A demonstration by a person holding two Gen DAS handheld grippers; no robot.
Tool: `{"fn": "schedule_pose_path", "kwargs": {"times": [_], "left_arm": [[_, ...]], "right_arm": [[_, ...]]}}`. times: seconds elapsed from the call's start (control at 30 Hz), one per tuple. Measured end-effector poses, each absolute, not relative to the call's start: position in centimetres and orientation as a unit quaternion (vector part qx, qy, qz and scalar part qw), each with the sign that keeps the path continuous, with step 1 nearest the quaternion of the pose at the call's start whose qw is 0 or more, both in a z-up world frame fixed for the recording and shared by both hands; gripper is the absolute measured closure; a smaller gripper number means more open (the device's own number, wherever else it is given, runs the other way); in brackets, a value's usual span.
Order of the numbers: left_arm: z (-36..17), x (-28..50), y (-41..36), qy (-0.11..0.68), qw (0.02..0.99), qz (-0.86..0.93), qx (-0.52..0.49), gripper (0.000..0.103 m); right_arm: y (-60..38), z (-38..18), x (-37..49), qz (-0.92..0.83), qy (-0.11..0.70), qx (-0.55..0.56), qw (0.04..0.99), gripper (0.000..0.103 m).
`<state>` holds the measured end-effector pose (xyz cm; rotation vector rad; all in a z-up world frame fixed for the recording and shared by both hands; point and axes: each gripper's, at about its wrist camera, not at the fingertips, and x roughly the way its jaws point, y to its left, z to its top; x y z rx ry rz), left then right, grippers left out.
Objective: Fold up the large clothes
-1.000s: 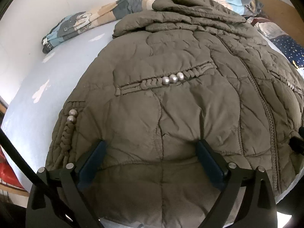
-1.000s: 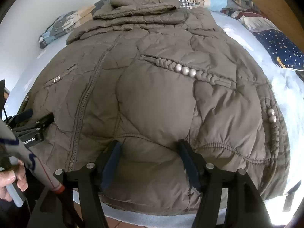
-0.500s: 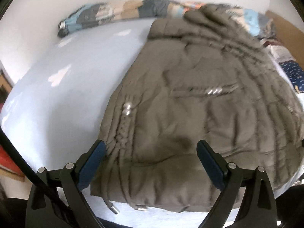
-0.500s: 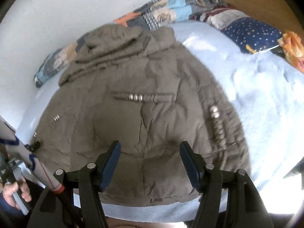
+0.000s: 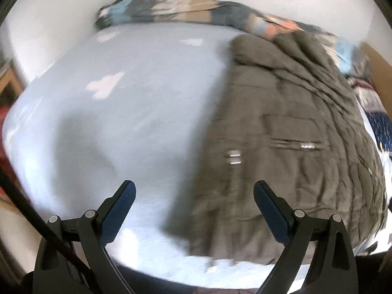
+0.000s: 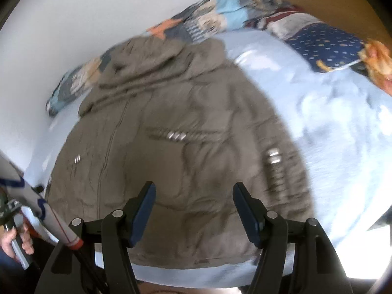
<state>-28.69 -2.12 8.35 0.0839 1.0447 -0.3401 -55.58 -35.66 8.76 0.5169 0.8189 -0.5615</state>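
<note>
1. Bright daylight – glare whitens the bed sheet (image 6: pixel 343 147) near its right edge.
2. Motion blur smears the jacket (image 5: pixel 294 134) and patterned blanket (image 5: pixel 183 9) in both views.
3. Fisheye bending – black vignette at all corners.

A bed (image 6: pixel 325 147) with a pale blue sheet carries everything. An olive-brown quilted jacket (image 6: pixel 176 152) lies spread flat on it, hem near the front edge. A patchwork blanket (image 5: pixel 186 9) is bunched along the far edge by the wall, with a navy dotted pillow (image 6: pixel 325 46) at the right.
</note>
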Motion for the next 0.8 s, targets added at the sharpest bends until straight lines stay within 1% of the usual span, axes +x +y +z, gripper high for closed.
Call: {"fn": "schedule_pose_path", "kwargs": {"times": [0.1,0.27,0.53,0.8], "left_arm": [[6.8,-27.4,1.0,0.54,0.827,-0.15,-0.049,0.007],[5.9,-27.5,1.3,0.552,0.816,-0.159,-0.07,0.007],[5.0,-28.4,-0.8,0.555,0.812,-0.174,-0.041,0.007],[4.1,-29.7,-3.0,0.553,0.812,-0.184,0.001,0.007]], "right_arm": [[-37.2,9.6,-58.0,-0.291,0.362,0.279,0.841,0.033],[-39.3,10.0,-61.1,-0.328,0.338,0.324,0.821,0.032],[-41.0,8.7,-63.5,-0.354,0.335,0.363,0.794,0.032],[-41.7,6.7,-63.9,-0.346,0.349,0.401,0.773,0.032]]}}
